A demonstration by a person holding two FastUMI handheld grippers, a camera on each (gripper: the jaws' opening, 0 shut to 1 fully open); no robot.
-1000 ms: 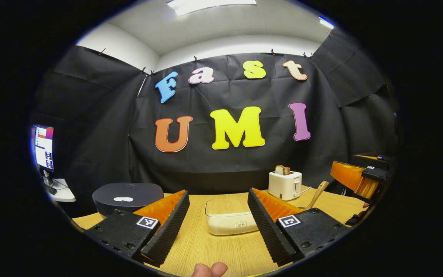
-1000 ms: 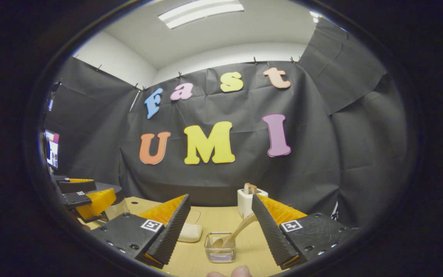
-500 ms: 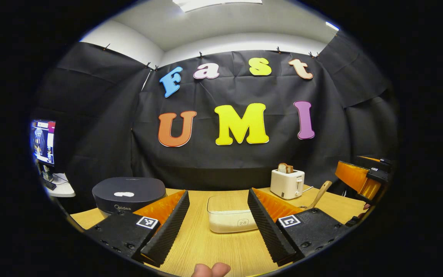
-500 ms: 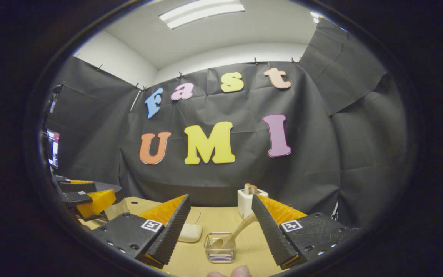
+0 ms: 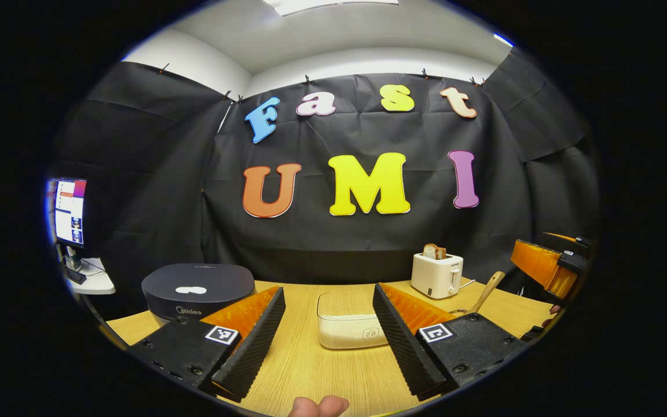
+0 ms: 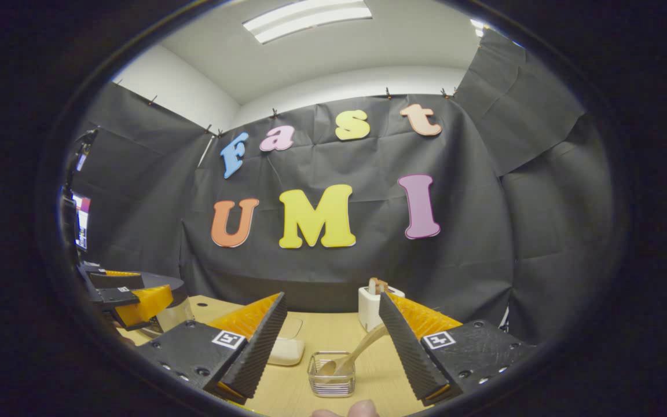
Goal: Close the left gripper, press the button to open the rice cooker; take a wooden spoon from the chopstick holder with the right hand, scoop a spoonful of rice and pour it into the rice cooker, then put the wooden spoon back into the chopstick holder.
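Note:
The dark rice cooker (image 5: 197, 292) sits lid-down at the table's back left in the left gripper view. My left gripper (image 5: 329, 330) hovers open over the table, with a clear box of rice (image 5: 350, 328) beyond its fingers. A wooden spoon handle (image 5: 486, 292) pokes up at the right. In the right gripper view, my right gripper (image 6: 332, 341) is open above a clear chopstick holder (image 6: 331, 381), in which the wooden spoon (image 6: 355, 352) leans to the right. The rice box (image 6: 286, 350) lies to its left. The left gripper (image 6: 131, 295) hangs at that view's far left.
A white toaster (image 5: 438, 275) with bread in it stands at the back of the wooden table (image 5: 322, 376). A lit monitor (image 5: 68, 212) stands on a side desk to the left. The right gripper (image 5: 545, 263) hangs at the right edge of the left gripper view.
The left gripper view has swung slightly left and down, so the rice cooker shows more fully. The right gripper has hardly moved. Both grippers stay open.

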